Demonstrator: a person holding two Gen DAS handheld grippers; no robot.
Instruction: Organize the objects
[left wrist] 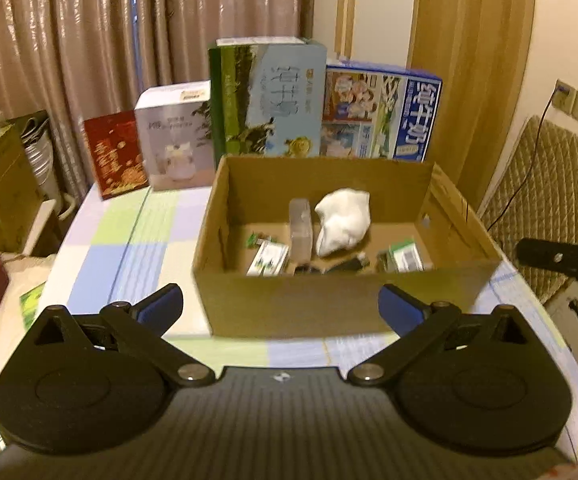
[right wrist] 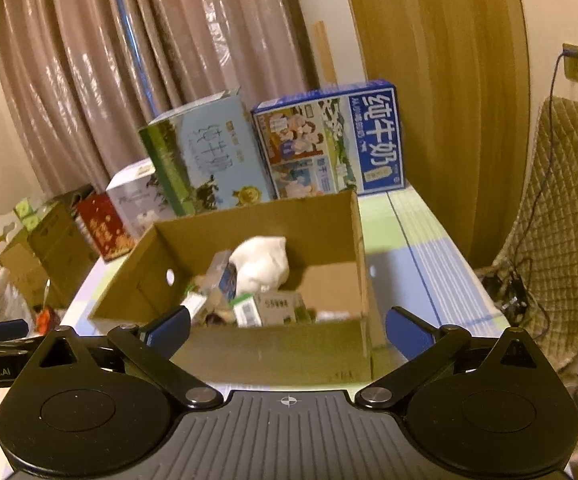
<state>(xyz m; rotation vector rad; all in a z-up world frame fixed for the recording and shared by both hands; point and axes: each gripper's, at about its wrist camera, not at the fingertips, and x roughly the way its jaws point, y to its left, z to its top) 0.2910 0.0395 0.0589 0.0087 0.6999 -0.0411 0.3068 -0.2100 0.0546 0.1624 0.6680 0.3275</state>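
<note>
An open cardboard box (left wrist: 329,300) (right wrist: 273,356) stands on the checked tablecloth. Inside lie a crumpled white cloth (left wrist: 343,220) (right wrist: 263,264), a clear plastic container (left wrist: 301,228), and several small green-and-white packets (left wrist: 269,262) (right wrist: 247,312). My left gripper (left wrist: 281,304) is open just before the box's near wall, with nothing between its blue fingertips (left wrist: 161,304). My right gripper (right wrist: 287,330) is also open and empty, level with the near wall of the box. The right gripper's arm shows at the right edge of the left wrist view.
Behind the box stand two milk cartons, a green-blue one (left wrist: 269,96) (right wrist: 205,156) and a blue one (left wrist: 381,112) (right wrist: 329,140), plus a white box (left wrist: 175,136) and a red box (left wrist: 113,152). A quilted chair (left wrist: 549,200) (right wrist: 561,220) is at right. Clutter and cartons (left wrist: 1,184) sit left.
</note>
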